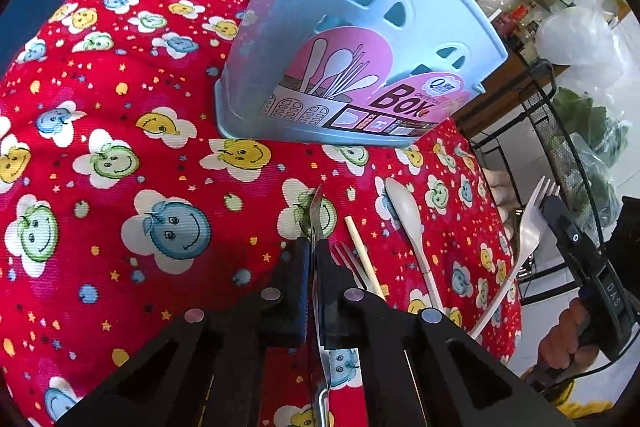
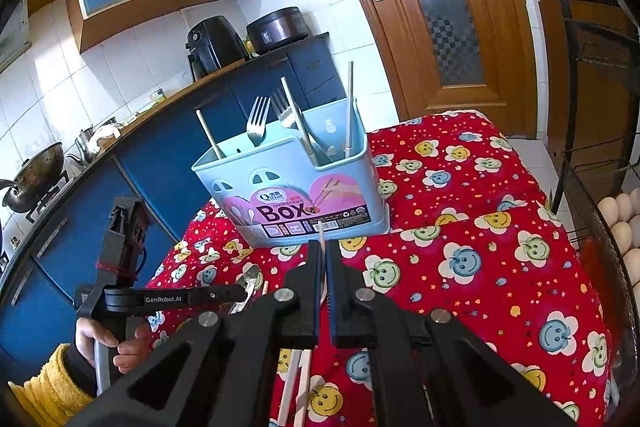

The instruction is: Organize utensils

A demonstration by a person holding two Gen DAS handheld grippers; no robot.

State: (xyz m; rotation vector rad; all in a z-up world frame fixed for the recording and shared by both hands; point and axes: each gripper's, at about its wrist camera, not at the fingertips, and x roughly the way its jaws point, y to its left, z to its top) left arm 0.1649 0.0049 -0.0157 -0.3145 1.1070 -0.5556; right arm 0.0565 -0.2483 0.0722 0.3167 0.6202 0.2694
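Note:
A light blue utensil box stands on the red patterned cloth. In the right wrist view the box holds forks, a spoon and chopsticks. My left gripper is shut on a metal utensil, blade edge-on. My right gripper is shut on a white plastic fork; the left wrist view shows it as a white fork held up at the right. A white spoon, a wooden chopstick and a metal fork lie on the cloth.
A black wire rack with eggs stands at the table's right edge. Blue kitchen cabinets and a wooden door are behind. The person's hand holds the left gripper's handle.

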